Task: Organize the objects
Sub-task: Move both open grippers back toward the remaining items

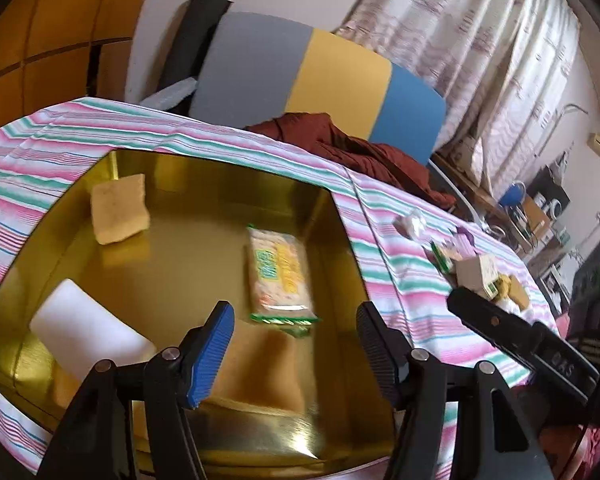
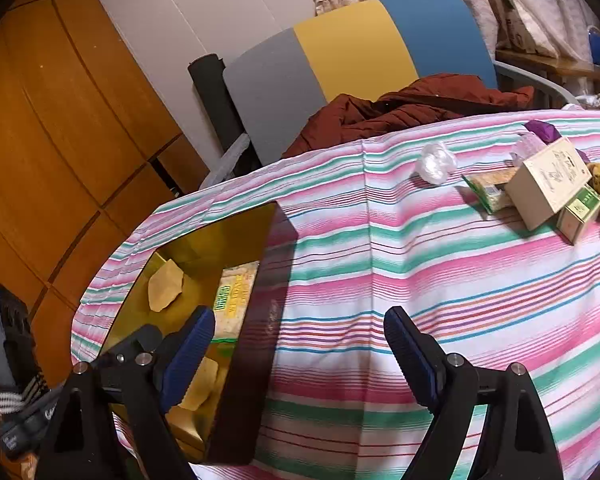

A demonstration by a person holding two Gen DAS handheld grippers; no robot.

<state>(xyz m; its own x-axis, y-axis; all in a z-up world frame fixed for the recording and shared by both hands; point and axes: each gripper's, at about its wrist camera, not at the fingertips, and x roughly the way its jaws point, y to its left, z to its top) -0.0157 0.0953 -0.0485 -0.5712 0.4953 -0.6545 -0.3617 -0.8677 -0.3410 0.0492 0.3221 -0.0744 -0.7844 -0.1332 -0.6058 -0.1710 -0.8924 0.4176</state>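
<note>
a bench (image 2: 440,264) is covered by a cloth striped in pink, green and white. behind it a chair (image 1: 340,76) is seen, its back panelled in grey, yellow and blue, and a dark red jacket (image 2: 412,108) is heaped on its seat. a black roll (image 1: 196,40) is propped against the white wall (image 2: 204,12) beside the chair. orange wooden cabinets (image 2: 60,120) are set along the left. pale patterned curtains (image 1: 480,40) are hung at the right, lit through by daylight. further back a cluttered side table (image 1: 516,208) can be made out, its contents too small to tell.
</note>
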